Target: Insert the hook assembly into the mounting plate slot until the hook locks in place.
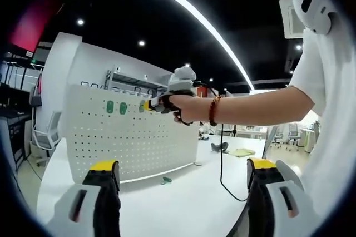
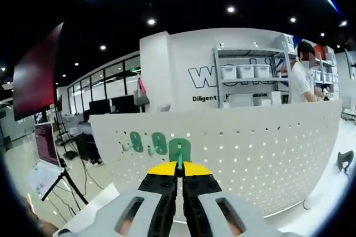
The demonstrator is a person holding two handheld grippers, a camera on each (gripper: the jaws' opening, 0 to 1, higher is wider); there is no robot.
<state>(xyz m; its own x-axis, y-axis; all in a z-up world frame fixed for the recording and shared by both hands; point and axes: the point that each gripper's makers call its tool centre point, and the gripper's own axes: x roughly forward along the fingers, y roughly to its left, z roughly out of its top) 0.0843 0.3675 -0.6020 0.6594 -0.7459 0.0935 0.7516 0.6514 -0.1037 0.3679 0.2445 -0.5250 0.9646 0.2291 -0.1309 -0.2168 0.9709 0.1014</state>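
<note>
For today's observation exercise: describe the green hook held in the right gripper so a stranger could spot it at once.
Find the white pegboard standing on the table. Along its top edge sit green hooks; the one meant is nearest, pinched between the right gripper's yellow-tipped jaws, unlike its free neighbours.

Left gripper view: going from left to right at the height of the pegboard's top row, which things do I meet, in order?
Office chair → two green hooks on the white pegboard → right gripper pressed to the board → the person's hand → beaded bracelet → white sleeve.
</note>
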